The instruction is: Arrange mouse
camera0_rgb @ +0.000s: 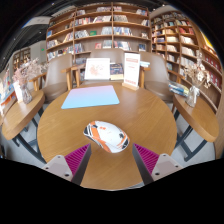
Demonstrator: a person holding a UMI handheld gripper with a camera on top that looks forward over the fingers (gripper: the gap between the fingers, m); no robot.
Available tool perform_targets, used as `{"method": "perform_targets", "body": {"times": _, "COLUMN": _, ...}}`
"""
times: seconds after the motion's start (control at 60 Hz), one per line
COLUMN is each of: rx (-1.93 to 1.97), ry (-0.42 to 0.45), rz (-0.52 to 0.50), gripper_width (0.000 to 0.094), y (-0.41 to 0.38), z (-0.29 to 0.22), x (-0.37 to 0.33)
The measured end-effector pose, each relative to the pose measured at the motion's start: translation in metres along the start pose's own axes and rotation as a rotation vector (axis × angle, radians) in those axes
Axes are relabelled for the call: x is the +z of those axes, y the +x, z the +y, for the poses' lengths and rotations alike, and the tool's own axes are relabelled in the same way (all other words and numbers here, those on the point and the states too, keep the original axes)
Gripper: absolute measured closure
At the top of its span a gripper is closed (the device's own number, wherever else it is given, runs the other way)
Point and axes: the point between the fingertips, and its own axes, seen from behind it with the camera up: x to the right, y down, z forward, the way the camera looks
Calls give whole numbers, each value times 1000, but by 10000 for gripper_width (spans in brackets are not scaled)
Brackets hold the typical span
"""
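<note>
A white mouse with orange and black markings lies on the round wooden table, just ahead of my gripper. Its near end reaches in between the two fingertips, with a gap showing at either side. My gripper is open; the magenta pads flank the mouse left and right. A light blue mouse mat lies flat farther back on the table, beyond the mouse.
Brown chairs stand behind the table. A white sign and a small stand sit at the table's far edge. Bookshelves line the back wall, and other tables stand at both sides.
</note>
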Motion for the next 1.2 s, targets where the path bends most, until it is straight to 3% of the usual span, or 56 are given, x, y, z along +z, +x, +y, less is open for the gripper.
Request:
{"method": "perform_targets", "body": {"times": 0.8, "rx": 47, "ry": -25, "rz": 59, "gripper_width": 92, "y": 32, "z": -53, "x": 90}}
{"method": "perform_targets", "body": {"times": 0.917, "rx": 45, "ry": -19, "rz": 58, "gripper_width": 219, "y": 31, "z": -56, "x": 95}}
{"method": "perform_targets", "body": {"times": 0.967, "rx": 40, "ry": -16, "rz": 55, "gripper_width": 363, "y": 30, "z": -57, "x": 96}}
{"method": "perform_targets", "body": {"times": 0.983, "rx": 37, "ry": -17, "rz": 62, "gripper_width": 450, "y": 31, "z": -57, "x": 97}}
{"method": "perform_targets", "body": {"times": 1.2, "rx": 19, "ry": -34, "rz": 80, "gripper_width": 512, "y": 35, "z": -72, "x": 84}}
